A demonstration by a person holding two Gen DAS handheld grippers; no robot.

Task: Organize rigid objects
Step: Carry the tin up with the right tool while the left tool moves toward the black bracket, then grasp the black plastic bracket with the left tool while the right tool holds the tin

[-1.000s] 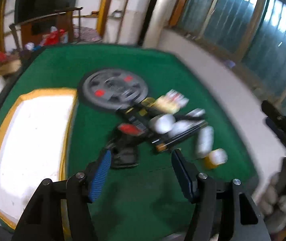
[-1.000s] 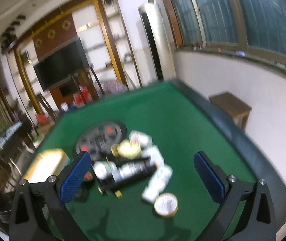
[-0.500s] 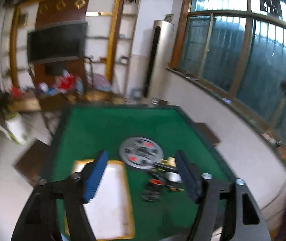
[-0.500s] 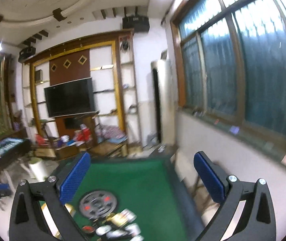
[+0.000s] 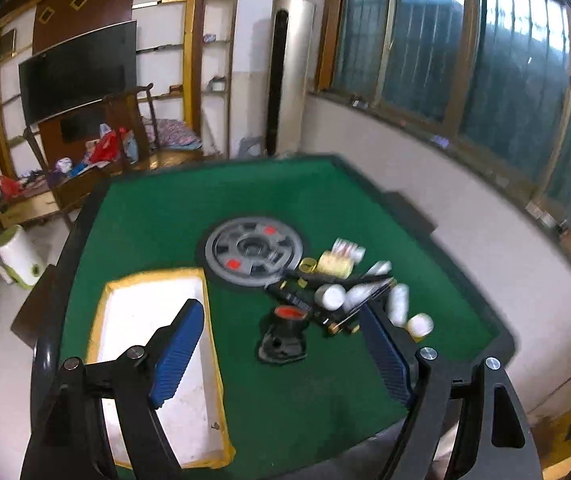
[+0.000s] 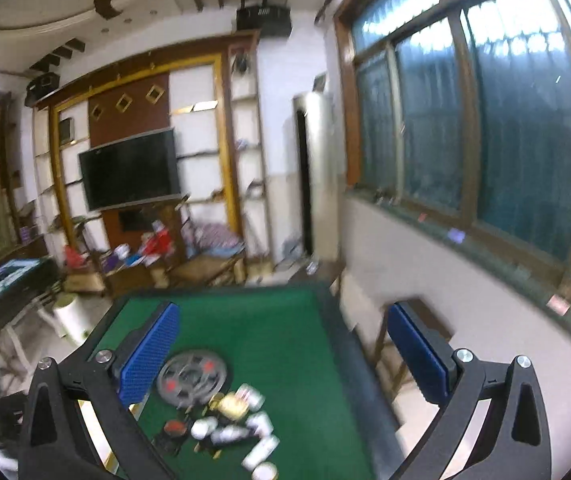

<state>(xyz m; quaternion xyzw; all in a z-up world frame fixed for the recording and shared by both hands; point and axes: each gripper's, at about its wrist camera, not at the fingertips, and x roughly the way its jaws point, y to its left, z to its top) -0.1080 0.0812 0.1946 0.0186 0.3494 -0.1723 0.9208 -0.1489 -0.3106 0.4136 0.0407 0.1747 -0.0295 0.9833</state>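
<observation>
Both the left tongs (image 5: 281, 354) and right tongs (image 6: 283, 354) are wide, empty. Ahead, light, slippery-looking bottles (image 5: 399, 304) suit mid-body grips; the weight plate (image 5: 254, 251) looks heavy.

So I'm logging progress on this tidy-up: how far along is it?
Nothing looks done: the white tray with the yellow rim holds nothing visible. Nothing is in hand; the left gripper and right gripper are both open, above the green table. Left to do: the whole pile of bottles beside the grey weight plate.
</observation>
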